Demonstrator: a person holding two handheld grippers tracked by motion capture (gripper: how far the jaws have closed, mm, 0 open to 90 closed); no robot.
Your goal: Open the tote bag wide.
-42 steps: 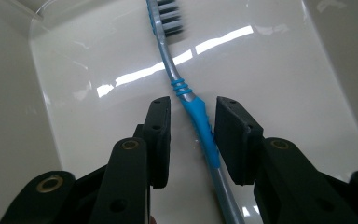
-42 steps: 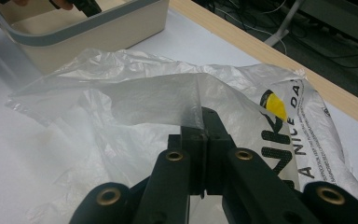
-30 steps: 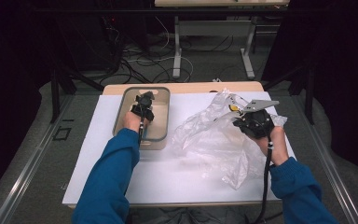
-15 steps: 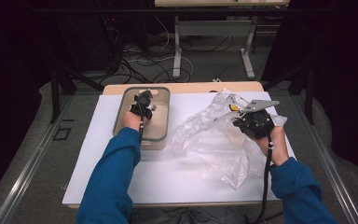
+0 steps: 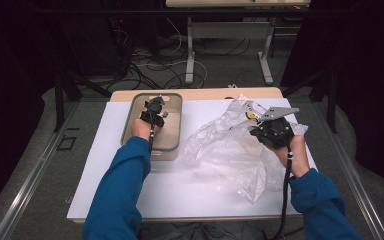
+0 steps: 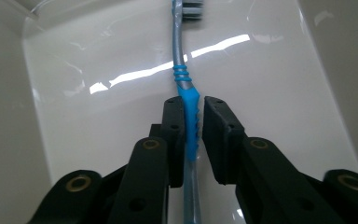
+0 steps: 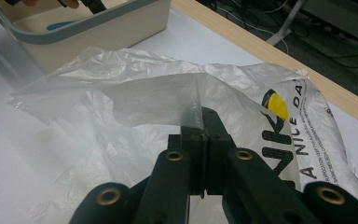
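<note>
Fingers (image 6: 175, 135) of the left gripper (image 6: 193, 140) had just been opening around the toothbrush (image 6: 188, 119) in the tub (image 5: 175, 107), one pad touching its blue grip, the other just off it. The right gripper (image 7: 204, 140) pinched the plastic bag (image 7: 168, 93) shut. The brush looked light, stiff, slick; I'd grab that ribbed grip.
</note>
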